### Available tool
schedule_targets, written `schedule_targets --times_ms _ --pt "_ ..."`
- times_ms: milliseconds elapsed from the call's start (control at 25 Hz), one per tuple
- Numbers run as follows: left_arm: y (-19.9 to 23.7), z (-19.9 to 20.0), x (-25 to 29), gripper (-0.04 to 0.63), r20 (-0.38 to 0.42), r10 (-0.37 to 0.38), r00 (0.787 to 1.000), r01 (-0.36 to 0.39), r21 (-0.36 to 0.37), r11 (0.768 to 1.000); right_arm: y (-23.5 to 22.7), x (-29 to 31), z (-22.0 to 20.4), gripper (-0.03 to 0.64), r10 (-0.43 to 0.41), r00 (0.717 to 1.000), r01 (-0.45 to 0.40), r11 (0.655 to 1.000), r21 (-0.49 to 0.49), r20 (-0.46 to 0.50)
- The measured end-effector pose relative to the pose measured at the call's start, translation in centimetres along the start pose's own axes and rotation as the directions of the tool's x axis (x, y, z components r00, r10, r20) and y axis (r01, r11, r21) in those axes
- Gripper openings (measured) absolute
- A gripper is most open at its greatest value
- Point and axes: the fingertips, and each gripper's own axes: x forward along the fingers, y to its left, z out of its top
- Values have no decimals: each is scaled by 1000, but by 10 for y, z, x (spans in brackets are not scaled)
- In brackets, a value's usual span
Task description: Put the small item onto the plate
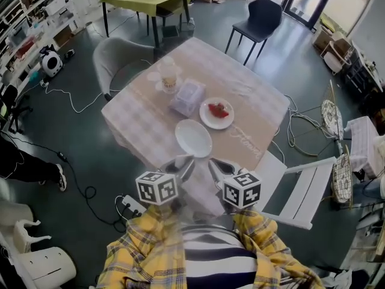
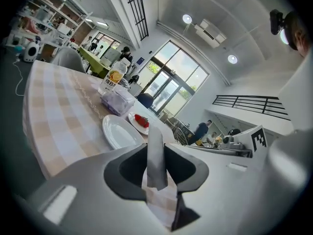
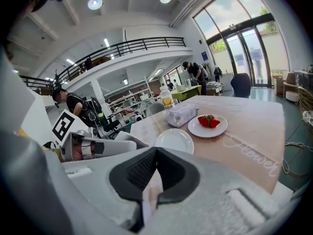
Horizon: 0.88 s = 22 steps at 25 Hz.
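Observation:
An empty white plate (image 1: 193, 138) lies near the front of the checked table (image 1: 138, 125); it also shows in the left gripper view (image 2: 117, 132) and the right gripper view (image 3: 174, 140). Behind it, a second plate (image 1: 224, 120) carries red strawberries (image 1: 218, 109). Both grippers hover side by side over the table's near corner, short of the empty plate. My right gripper (image 1: 212, 161) (image 3: 155, 153) has its jaws met at the tips with nothing in them. In my left gripper (image 1: 187, 159) (image 2: 157, 151) a narrow grey strip stands between the dark pads; I cannot tell what it is.
A wrapped tissue pack (image 1: 187, 97) and a bottle with an orange label (image 1: 169, 80) stand beyond the plates. A white slatted chair (image 1: 298, 191) is at the table's right, a grey chair (image 1: 117, 56) at its far left. Cables lie on the floor.

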Motion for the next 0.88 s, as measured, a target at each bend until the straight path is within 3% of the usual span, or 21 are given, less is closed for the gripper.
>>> schedule_targets --times_ms 600,880 --pt "29 28 60 104 -113 6 994 -2 35 999 -23 58 27 -3 -35 999 35 999 -17 -22" --pt "38 29 80 104 -218 -20 976 17 -14 1000 -41 79 39 -3 -69 997 68 997 -29 -36"
